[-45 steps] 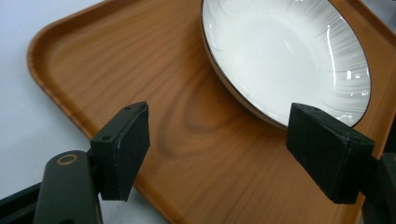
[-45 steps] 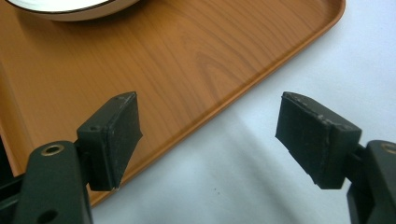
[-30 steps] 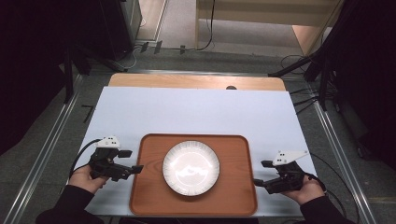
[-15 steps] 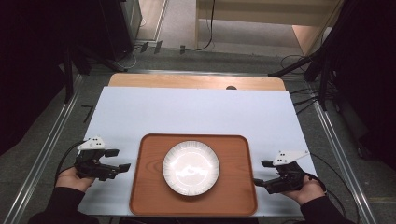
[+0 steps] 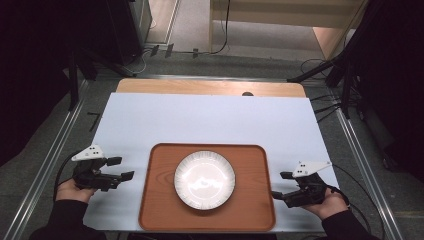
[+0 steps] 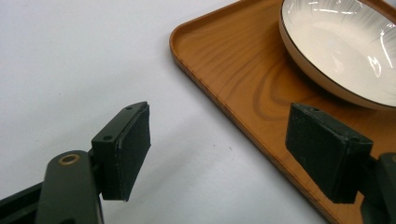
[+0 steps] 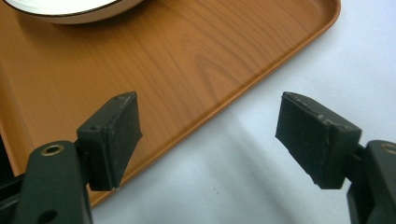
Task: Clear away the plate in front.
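Rectangular brown wooden tray [image 5: 160, 200], bearing round white ribbed plate [image 5: 204, 179]; left gripper [image 5: 121, 168] and right gripper [image 5: 279, 185] flanking it, jaws spread, empty.

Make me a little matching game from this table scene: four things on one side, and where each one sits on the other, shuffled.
Things:
1. plate
2. wooden tray
3. left gripper
4. right gripper

Places:
A. on the white tabletop, under the plate
B. open, off the tray's left edge
C. in the middle of the tray
D. open, at the tray's right edge

Pairs: 1-C, 2-A, 3-B, 4-D
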`<act>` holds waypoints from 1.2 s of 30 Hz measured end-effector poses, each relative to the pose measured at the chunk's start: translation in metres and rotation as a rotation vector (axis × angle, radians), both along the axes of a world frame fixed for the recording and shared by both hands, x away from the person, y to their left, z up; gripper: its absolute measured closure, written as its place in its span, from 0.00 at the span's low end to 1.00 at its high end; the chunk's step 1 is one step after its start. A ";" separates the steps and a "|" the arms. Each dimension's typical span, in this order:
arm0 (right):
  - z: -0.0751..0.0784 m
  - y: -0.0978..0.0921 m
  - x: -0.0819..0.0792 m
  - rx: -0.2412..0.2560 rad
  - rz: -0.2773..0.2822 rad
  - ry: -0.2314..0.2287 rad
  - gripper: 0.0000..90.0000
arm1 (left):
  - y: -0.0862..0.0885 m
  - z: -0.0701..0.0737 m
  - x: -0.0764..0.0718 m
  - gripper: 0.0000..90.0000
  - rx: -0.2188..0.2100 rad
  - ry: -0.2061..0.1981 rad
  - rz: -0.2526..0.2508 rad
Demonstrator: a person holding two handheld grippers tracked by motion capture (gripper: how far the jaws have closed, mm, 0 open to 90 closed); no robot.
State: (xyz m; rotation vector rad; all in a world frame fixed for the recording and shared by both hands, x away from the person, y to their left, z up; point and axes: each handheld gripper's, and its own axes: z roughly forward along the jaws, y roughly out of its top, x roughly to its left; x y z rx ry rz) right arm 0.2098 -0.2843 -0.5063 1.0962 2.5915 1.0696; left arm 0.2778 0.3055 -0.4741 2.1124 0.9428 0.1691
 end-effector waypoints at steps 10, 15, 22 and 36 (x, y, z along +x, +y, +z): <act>0.000 0.000 0.000 -0.003 0.003 0.000 0.25 | -0.002 -0.002 0.001 0.26 0.023 0.015 0.005; 0.000 0.000 0.000 -0.003 0.004 0.000 0.25 | -0.002 -0.003 0.001 0.26 0.025 0.019 0.004; 0.000 0.000 0.000 -0.004 0.003 0.005 0.25 | -0.002 -0.003 0.002 0.26 0.029 0.025 0.014; -0.001 0.000 0.000 -0.004 0.002 0.007 0.25 | -0.003 -0.006 0.003 0.25 0.046 0.051 0.034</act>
